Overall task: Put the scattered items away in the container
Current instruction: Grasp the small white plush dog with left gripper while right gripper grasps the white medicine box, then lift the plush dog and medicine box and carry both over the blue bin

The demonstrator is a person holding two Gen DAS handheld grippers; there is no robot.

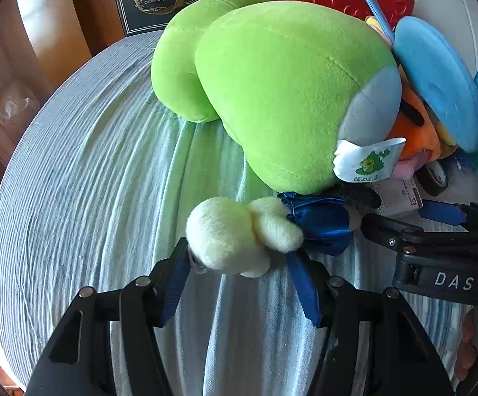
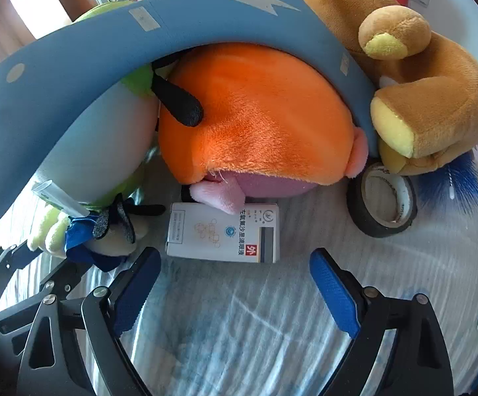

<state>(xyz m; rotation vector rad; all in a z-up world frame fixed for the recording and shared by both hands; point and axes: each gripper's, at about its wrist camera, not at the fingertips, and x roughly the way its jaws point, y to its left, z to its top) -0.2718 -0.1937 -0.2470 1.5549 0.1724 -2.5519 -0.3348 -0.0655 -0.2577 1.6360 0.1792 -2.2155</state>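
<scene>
**Left fingers at the plush's pale foot, right ones wide over the box**

The green plush (image 1: 288, 92) lies on the striped cloth (image 1: 90, 181), its pale foot (image 1: 235, 234) and blue satin bow (image 1: 318, 221) sitting right between the left gripper (image 1: 239, 283) fingers, half-spread; whether the pads press it, I cannot tell. Over on the right, the right gripper (image 2: 235, 297) hangs with fingers wide, nothing between them, just short of the white box (image 2: 222, 234). Behind it: the orange plush (image 2: 255, 115), brown plush (image 2: 430, 99) and a tape roll (image 2: 384, 204)
</scene>
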